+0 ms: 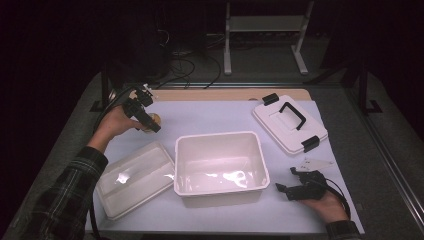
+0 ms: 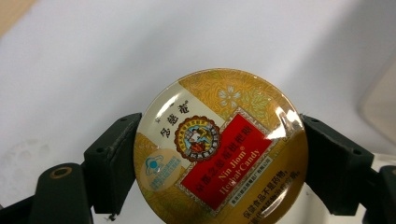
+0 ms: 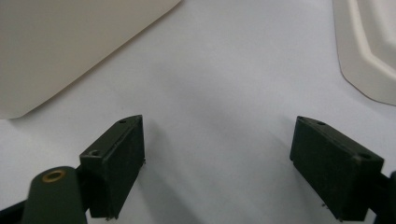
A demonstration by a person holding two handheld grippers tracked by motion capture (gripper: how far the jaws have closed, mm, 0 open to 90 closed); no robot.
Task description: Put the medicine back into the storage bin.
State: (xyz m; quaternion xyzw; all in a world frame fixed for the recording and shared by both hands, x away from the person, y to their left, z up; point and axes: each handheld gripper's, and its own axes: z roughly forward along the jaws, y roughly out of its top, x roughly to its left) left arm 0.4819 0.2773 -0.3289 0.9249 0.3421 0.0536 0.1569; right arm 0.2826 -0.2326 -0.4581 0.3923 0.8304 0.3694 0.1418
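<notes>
1. Left gripper (image 1: pixel 150 120) raised over the far-left part of the tabletop (image 1: pixel 220 120), jaws clamped on a round candy tin (image 2: pixel 219 144) across its widest part, one black pad on each side of the rim.
2. Candy tin (image 1: pixel 151 120) in the high view just a small gold disc beyond the flat lid tray (image 1: pixel 135 177) and left of the open white bin (image 1: pixel 220 162).
3. Likely light and stiff: thin metal, glossy domed top, so probably slippery under the pads. Best held as now, by the rim edges and across the full diameter; too hard a squeeze might dent the wall or pop the cover.
4. Right gripper (image 1: pixel 295 187) resting low at the near right, beside the bin, jaws spread wide with nothing between them; in the right gripper view, bare tabletop (image 3: pixel 224 93) between the two pads.
5. Handled lid (image 1: pixel 290 122) with black clips lying apart at the far right.
6. Hard to tell: whether the tin is lifted clear or still touching the tabletop. Lower edge of the tin cut off by the frame in the left gripper view; underside and side wall hidden. Small print on the label unreadable; room beyond the tabletop dark.
</notes>
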